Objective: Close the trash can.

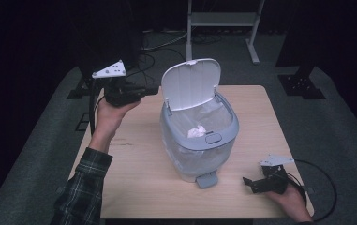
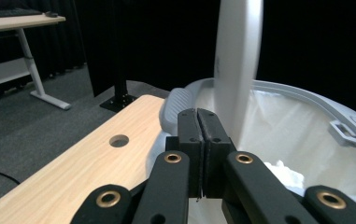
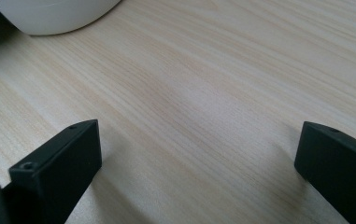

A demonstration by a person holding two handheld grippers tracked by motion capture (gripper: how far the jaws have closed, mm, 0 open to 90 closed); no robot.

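Now we are holding the left claw [image 1: 153,89], pinched closed and empty, just beside the raised lid [image 1: 191,83] of the bin [image 1: 223,136] standing mid-tabletop [image 1: 134,159]. We are risking knocking that lid shut, while our right claw [image 1: 247,182] is resting wide apart.

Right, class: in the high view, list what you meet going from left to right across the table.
Left claw, shut and held up at the far left → pedal bin with its lid up and crumpled paper inside → right claw, open near the table's right edge.
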